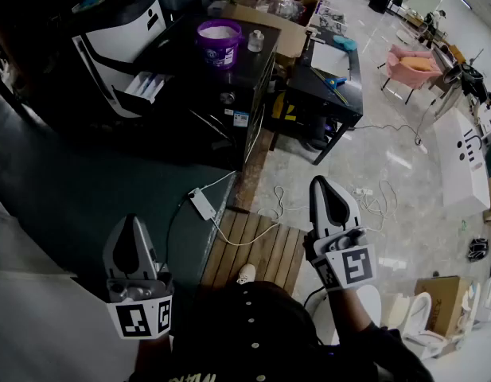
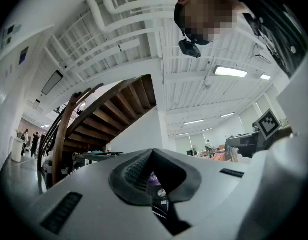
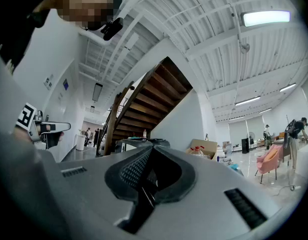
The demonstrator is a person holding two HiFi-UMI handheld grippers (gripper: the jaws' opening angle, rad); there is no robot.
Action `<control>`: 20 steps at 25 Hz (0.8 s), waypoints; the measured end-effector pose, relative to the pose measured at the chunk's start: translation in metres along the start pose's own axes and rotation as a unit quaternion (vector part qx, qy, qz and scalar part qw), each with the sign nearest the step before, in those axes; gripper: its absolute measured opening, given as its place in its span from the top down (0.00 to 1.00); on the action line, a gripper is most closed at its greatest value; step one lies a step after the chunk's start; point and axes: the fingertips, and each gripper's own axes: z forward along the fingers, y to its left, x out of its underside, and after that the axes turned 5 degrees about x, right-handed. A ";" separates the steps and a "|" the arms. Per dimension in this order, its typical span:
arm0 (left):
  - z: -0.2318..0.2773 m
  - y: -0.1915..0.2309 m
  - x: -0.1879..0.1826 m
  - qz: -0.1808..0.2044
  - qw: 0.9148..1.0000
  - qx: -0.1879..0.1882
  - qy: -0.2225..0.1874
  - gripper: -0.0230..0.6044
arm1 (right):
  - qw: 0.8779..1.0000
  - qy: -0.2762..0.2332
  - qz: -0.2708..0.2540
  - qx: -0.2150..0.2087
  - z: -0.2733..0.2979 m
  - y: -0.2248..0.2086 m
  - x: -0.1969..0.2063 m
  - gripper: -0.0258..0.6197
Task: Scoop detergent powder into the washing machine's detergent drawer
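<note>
Looks like you haven't started yet: left gripper and right gripper are both clamped shut on nothing, well short of the purple detergent tub and pulled-out drawer, so step closer first.

**Uneven light, heavy fisheye distortion**

In the head view the floor at the right is brightly lit and pale reflections are carried on it, while the left half is sunk in shadow. The left gripper view is lit from above by a ceiling light, and the right gripper view by a strip light. Both are blown out to white. Straight lines are bent by barrel distortion, and the corners are vignetted black. The left gripper and right gripper, close to the lens, are rendered soft.
</note>
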 end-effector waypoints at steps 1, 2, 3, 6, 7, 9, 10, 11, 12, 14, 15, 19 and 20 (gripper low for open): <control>0.000 0.000 0.000 0.000 1.000 0.000 -0.001 0.94 | 1.000 0.001 0.000 0.000 0.000 0.000 0.000 0.91; 0.000 0.000 -0.001 0.001 1.000 0.000 -0.001 0.94 | 1.000 0.001 0.001 -0.001 -0.001 0.001 0.000 0.91; 0.000 0.000 -0.001 0.001 1.000 0.001 -0.002 0.94 | 1.000 0.002 0.001 0.000 -0.001 0.001 0.000 0.91; 0.000 0.001 0.000 0.000 1.000 0.001 -0.002 0.94 | 1.000 0.003 0.002 0.003 -0.002 0.000 0.000 0.92; 0.000 0.001 0.001 0.000 1.000 0.001 -0.001 0.94 | 1.000 0.004 0.002 0.003 -0.002 0.000 0.001 0.91; 0.000 0.001 0.002 0.000 1.000 0.001 0.001 0.94 | 1.000 0.017 0.003 0.003 -0.005 -0.001 0.009 0.92; 0.000 0.001 0.002 0.000 1.000 0.001 0.002 0.94 | 1.000 0.026 0.004 0.003 -0.006 -0.002 0.014 0.92; 0.000 0.001 0.003 0.000 1.000 0.000 0.003 0.94 | 1.000 0.026 0.003 0.002 -0.006 -0.002 0.015 0.92; 0.000 0.001 0.004 0.000 1.000 0.000 0.004 0.94 | 1.000 0.020 0.002 0.000 -0.004 -0.001 0.012 0.92; 0.003 0.001 0.005 0.001 1.000 -0.001 0.006 0.94 | 1.000 0.010 0.003 -0.002 0.000 0.000 0.008 0.92; 0.004 0.001 0.006 0.001 1.000 -0.002 0.007 0.94 | 1.000 0.007 0.006 -0.002 0.001 -0.001 0.008 0.92; 0.011 0.000 0.007 0.007 1.000 -0.009 0.011 0.94 | 1.000 -0.009 0.016 -0.004 0.003 -0.011 0.008 0.82; 0.012 -0.001 0.006 0.009 1.000 -0.013 0.012 0.94 | 1.000 -0.011 0.019 -0.006 0.005 -0.013 0.007 0.72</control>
